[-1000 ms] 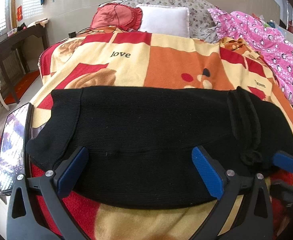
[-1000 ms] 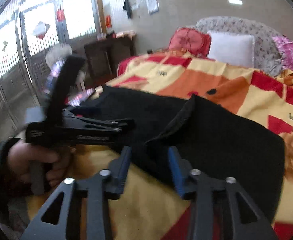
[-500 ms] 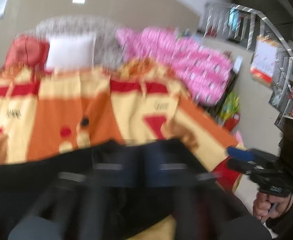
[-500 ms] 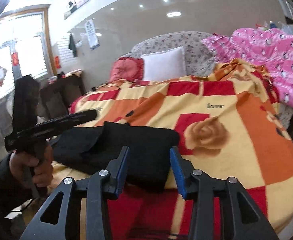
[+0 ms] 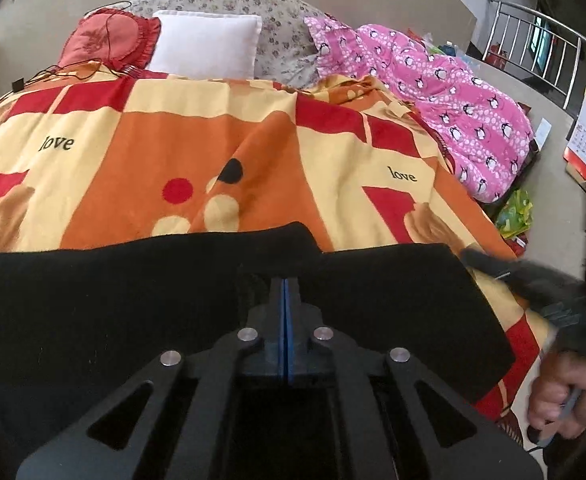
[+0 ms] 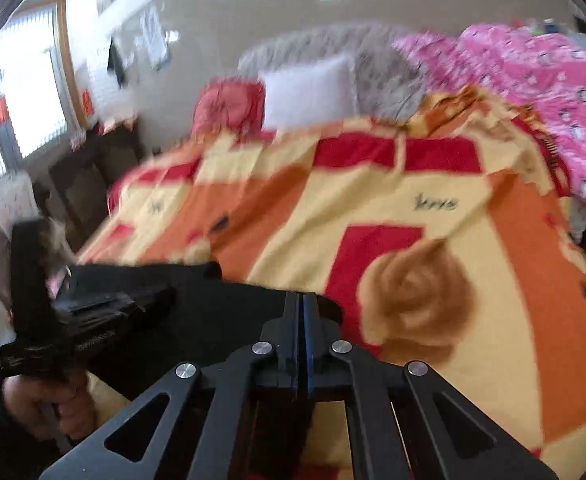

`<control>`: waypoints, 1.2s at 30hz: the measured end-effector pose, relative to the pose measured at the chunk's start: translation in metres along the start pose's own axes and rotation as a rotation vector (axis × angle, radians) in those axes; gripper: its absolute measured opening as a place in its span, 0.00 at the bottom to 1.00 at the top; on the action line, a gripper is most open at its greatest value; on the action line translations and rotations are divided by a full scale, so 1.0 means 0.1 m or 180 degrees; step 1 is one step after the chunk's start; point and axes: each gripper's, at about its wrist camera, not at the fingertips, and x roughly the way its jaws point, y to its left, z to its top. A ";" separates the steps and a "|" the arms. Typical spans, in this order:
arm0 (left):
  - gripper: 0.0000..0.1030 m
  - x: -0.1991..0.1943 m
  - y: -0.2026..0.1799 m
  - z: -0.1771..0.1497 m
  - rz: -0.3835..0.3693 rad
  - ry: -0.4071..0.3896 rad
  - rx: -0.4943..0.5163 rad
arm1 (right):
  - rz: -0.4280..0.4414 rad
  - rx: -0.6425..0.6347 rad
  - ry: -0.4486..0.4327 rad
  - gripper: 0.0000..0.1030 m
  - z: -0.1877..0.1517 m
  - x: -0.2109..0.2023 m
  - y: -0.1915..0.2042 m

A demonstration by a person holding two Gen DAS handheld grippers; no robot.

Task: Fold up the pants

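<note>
On the patterned blanket, black pants, both grippers' fingers closed empty, railing only in left view.

The left gripper and right gripper both point downward, blue pads pressed together, each gripped by 1 hand.

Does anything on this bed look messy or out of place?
The black pants lie fairly flat on the blanket, but their far edge steps unevenly. A pink penguin quilt is heaped along the bed's right side.
</note>
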 end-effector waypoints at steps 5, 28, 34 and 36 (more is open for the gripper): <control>0.01 -0.02 0.04 -0.03 -0.0012 -0.0073 -0.0071 | 0.0096 0.0105 0.0197 0.00 -0.09 0.30 -0.11; 0.01 -0.06 0.09 -0.06 -0.0171 -0.0166 -0.0214 | 0.0111 -0.0033 -0.0037 0.00 -0.65 -0.22 0.04; 0.01 -0.07 0.12 -0.07 -0.0236 -0.0184 -0.0265 | 0.0157 0.0036 -0.0059 0.00 -0.65 -0.22 0.01; 0.01 -0.08 0.12 -0.08 -0.0252 -0.0190 -0.0279 | 0.0179 0.0054 -0.0059 0.00 -0.65 -0.22 0.01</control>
